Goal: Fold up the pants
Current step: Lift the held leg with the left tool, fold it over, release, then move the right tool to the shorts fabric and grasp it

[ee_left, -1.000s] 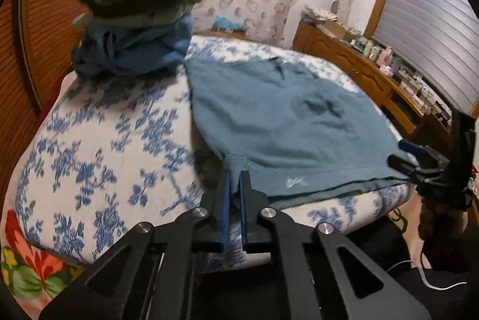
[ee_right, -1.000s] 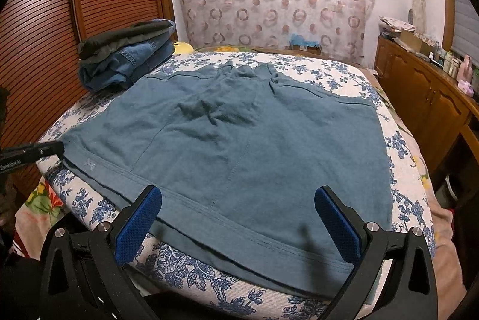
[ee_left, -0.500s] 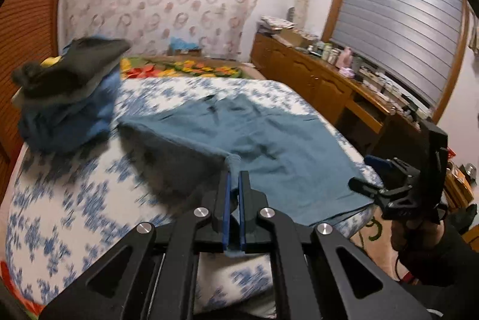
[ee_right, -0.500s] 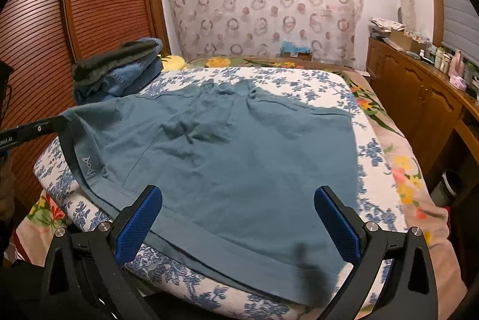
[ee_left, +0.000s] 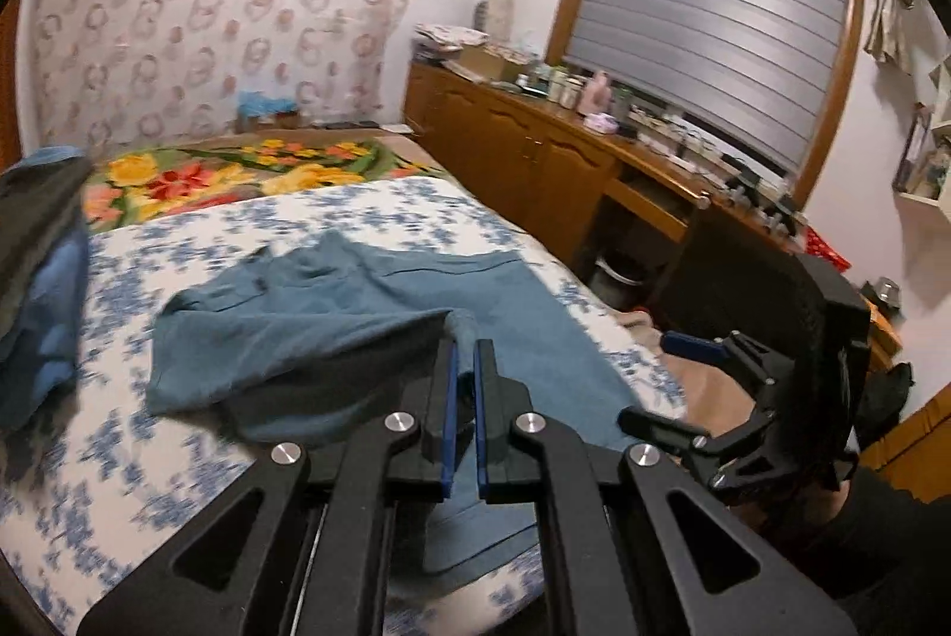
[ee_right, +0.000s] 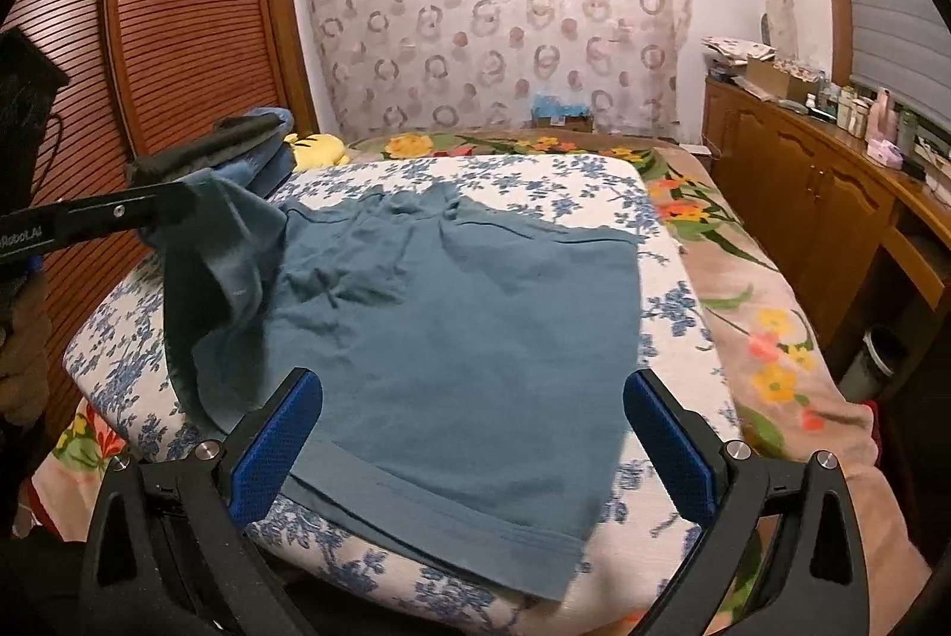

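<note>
One pants, two grippers, perhaps two folded garments.

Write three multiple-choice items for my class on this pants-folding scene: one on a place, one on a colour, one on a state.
1. Where is the stack of folded clothes?
A. On the bed's far left corner
B. On the cabinet
C. On the floor

2. What colour are the pants?
A. Red
B. Teal blue
C. White

3. How are the grippers?
A. Both open
B. Left shut on the pants, right open
C. Right shut on the pants, left open

Answers:
1. A, the stack sits on the bed by the slatted wardrobe.
2. B, the cloth is teal throughout.
3. B, the left gripper pinches a lifted corner; the right gripper gapes empty.
</note>
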`<state>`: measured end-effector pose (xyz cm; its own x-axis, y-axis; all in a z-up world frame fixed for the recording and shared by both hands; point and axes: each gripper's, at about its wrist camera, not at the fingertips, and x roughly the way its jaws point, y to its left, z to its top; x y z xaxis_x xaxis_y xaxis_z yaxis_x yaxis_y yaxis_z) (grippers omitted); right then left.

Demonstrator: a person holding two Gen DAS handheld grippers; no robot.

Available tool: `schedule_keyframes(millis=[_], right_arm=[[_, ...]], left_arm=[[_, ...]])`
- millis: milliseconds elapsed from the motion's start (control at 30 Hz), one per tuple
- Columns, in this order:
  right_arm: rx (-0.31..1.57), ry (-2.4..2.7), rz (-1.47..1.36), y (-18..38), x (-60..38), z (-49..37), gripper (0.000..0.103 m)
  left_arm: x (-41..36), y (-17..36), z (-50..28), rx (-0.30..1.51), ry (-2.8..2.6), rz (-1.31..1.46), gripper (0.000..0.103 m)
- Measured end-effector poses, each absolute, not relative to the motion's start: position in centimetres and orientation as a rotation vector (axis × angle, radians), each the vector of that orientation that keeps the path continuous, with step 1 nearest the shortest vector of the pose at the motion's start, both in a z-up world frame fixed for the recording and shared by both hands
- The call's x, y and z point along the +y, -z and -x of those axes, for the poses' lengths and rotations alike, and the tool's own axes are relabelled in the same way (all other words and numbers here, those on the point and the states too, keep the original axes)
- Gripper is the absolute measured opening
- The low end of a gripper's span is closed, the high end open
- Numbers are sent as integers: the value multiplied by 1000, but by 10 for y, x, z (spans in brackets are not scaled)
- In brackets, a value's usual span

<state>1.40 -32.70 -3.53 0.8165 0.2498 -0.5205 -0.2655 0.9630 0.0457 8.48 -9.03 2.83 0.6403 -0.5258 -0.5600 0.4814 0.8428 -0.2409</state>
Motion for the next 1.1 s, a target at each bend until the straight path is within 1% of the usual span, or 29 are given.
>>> schedule_keyframes(millis=[200, 333, 433, 500, 567, 600, 633, 667, 800, 833, 933, 967, 1100], right_arm=[[550, -254, 17, 37, -327, -12, 101], [557, -247, 3, 41, -326, -12, 101], [562, -246, -7, 44, -324, -13, 101], [567, -248, -9, 44, -324, -15, 101], [568, -254, -11, 44, -323, -17, 101], [569, -255, -10, 44, -322, -18, 101], [569, -258, -9, 44, -321, -19, 101], [569, -260, -8, 43, -321, -20, 101], [569, -268, -4, 43, -322, -27, 101], [569, -271, -2, 43, -321, -29, 101], [569, -279, 3, 43, -320, -30, 101], [570, -284, 4, 43, -318, -32, 101], [578, -313, 12, 44, -312, -38, 97]], left_arm=[[-119, -30, -99, 685, 604, 28, 5], [-123, -25, -98, 692, 575, 7, 6], [-121, -19, -100, 735, 541, -3, 7], [-118, -14, -101, 758, 525, -8, 13], [-112, -12, -100, 772, 524, 1, 28], [-109, -11, -99, 775, 520, 5, 32], [-106, -9, -98, 776, 516, 6, 41], [-103, -8, -97, 776, 512, 9, 44], [-90, 0, -96, 794, 494, 18, 48], [-87, 3, -97, 799, 489, 20, 52], [-76, 17, -100, 830, 478, 42, 74], [-71, 24, -101, 846, 471, 52, 76], [-62, 46, -105, 901, 442, 61, 76]])
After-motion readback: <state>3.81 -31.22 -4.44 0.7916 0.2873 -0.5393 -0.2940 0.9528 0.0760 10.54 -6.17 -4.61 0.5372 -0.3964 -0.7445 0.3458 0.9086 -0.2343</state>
